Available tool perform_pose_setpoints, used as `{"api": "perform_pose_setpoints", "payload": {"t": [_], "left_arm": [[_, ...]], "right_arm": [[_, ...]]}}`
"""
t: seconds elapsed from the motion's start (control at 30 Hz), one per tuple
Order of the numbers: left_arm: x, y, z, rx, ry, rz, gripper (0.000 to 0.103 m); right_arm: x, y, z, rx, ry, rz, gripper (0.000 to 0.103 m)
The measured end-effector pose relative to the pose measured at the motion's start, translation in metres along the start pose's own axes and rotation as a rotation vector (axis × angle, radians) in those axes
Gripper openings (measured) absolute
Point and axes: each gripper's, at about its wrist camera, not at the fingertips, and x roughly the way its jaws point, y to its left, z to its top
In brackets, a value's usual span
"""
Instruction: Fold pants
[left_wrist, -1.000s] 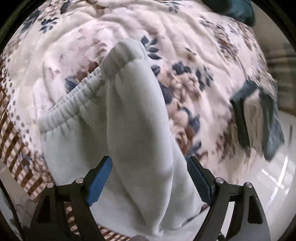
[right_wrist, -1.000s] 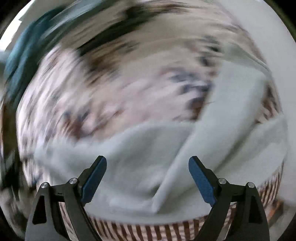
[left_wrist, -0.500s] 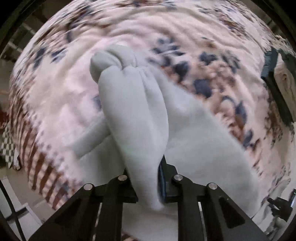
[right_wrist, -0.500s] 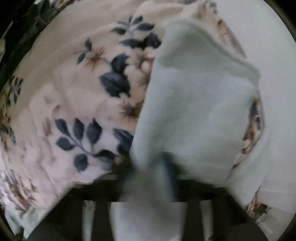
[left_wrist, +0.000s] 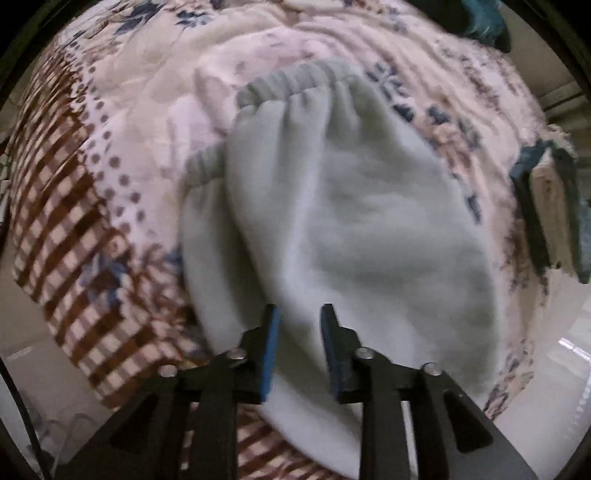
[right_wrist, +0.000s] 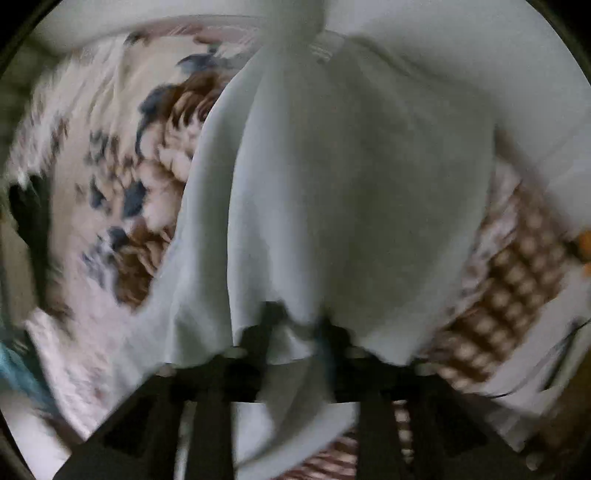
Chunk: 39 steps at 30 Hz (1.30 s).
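Between the blue-padded black fingers of the left gripper (left_wrist: 297, 321) a narrow gap shows, and the jaws are opening; pale fabric lies in that gap, yet the pads do not look to be pressing on it. That fabric belongs to the pale grey-green fleece sweatpants (left_wrist: 343, 229), folded into a rounded bundle on the bed, their ribbed elastic waistband (left_wrist: 291, 83) bunched at the far end. Under them spreads a cream quilted bedspread with navy and brown flowers (left_wrist: 155, 96), bordered at the left by a brown-and-cream checked edge (left_wrist: 70, 221). Off to the right a dark teal frame-like object (left_wrist: 546, 210) sits near the bedspread's edge, well apart from the pants, and a dark teal cloth (left_wrist: 484, 22) lies at the far top corner.

Over on the other side, the right gripper (right_wrist: 295, 332) is half buried: a fold of the same sweatpants (right_wrist: 351, 184) drapes over and down between its black fingers, hiding the pads. Its jaws are opening too, with cloth between them, but whether they grip it I cannot tell through the blur. The flowered bedspread (right_wrist: 122, 192) shows left of the hanging cloth, the checked border (right_wrist: 517, 280) to its right.
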Motion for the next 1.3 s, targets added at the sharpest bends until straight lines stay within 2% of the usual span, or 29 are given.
{"api": "perform_pose_setpoints", "payload": {"t": [0.03,0.07,0.1,0.2,0.23,0.33,0.37,0.4,0.47,0.5,0.53,0.63,0.73,0.83,0.9,0.93,1.0,1.03,1.07,1.13,1.17,1.2,1.27,1.3], "left_arm": [[-0.003,-0.003,-0.002,-0.003,-0.033,-0.011,0.033],[-0.004,0.001,-0.001,-0.006,-0.061,-0.025,0.038],[-0.004,0.004,-0.002,-0.017,-0.088,-0.047,0.044],[0.006,0.006,0.004,-0.094,-0.102,-0.090,0.061],[0.007,0.009,0.004,-0.124,-0.105,-0.104,0.062],[0.028,0.011,0.013,-0.170,-0.078,-0.076,0.062],[0.039,0.013,0.017,-0.179,-0.058,-0.073,0.061],[0.043,0.013,0.018,-0.184,-0.056,-0.071,0.043],[0.044,0.008,0.022,-0.154,-0.084,-0.075,0.014],[0.039,-0.001,0.021,-0.096,-0.098,-0.071,0.006],[0.032,-0.004,0.018,-0.061,-0.116,-0.073,0.006],[-0.003,-0.014,0.009,0.046,-0.180,-0.055,0.006],[-0.037,-0.002,0.000,0.022,-0.177,-0.092,0.006],[-0.037,0.011,-0.004,0.015,-0.156,-0.071,0.006],[-0.015,0.017,-0.001,0.028,-0.118,-0.050,0.010],[-0.005,0.023,-0.003,0.035,-0.089,-0.036,0.011],[0.014,0.030,-0.005,-0.004,-0.015,-0.004,0.016],[0.016,0.034,-0.010,-0.038,0.019,-0.014,0.016],[0.014,0.037,-0.016,-0.060,0.033,-0.036,0.016],[-0.002,0.034,-0.034,-0.047,0.019,-0.033,0.018],[-0.011,0.031,-0.044,-0.027,0.004,-0.028,0.029],[-0.019,0.025,-0.056,-0.001,-0.008,-0.019,0.045],[-0.023,0.009,-0.075,0.063,-0.006,-0.003,0.066],[-0.019,-0.005,-0.084,0.111,0.001,0.005,0.071]], "right_arm": [[0.001,-0.005,0.001,0.025,-0.009,0.042,0.064],[0.005,-0.008,0.002,0.055,-0.018,0.094,0.067],[0.009,-0.009,0.004,0.068,-0.023,0.125,0.067],[0.026,-0.014,0.012,0.076,-0.019,0.132,0.067],[0.032,-0.015,0.011,0.081,-0.012,0.139,0.067],[0.063,-0.024,0.008,0.102,0.015,0.145,0.067],[0.069,-0.024,0.006,0.097,-0.006,0.145,0.066],[0.070,-0.021,0.001,0.070,-0.039,0.128,0.062],[0.067,-0.001,-0.006,-0.042,-0.098,0.069,0.021],[0.062,0.011,-0.011,-0.108,-0.130,0.040,0.018],[0.056,0.018,-0.014,-0.144,-0.154,0.025,0.011],[0.026,0.025,-0.030,-0.177,-0.217,0.048,0.009],[-0.016,0.009,-0.042,-0.144,-0.249,0.120,0.009],[-0.047,-0.021,-0.053,-0.166,-0.282,0.098,0.009],[-0.037,-0.046,-0.052,-0.177,-0.223,0.064,0.009],[-0.025,-0.055,-0.052,-0.172,-0.193,0.045,0.015],[0.014,-0.058,-0.048,-0.194,-0.075,0.024,0.042],[0.031,-0.060,-0.047,-0.194,-0.006,0.011,0.066],[0.042,-0.067,-0.050,-0.153,0.052,0.060,0.068],[0.036,-0.081,-0.059,-0.077,0.047,0.128,0.068],[0.028,-0.088,-0.064,-0.052,0.030,0.146,0.068],[0.021,-0.094,-0.066,-0.032,0.009,0.159,0.068],[-0.005,-0.114,-0.068,0.038,-0.070,0.187,0.068],[-0.017,-0.126,-0.062,0.083,-0.118,0.207,0.068]]}}
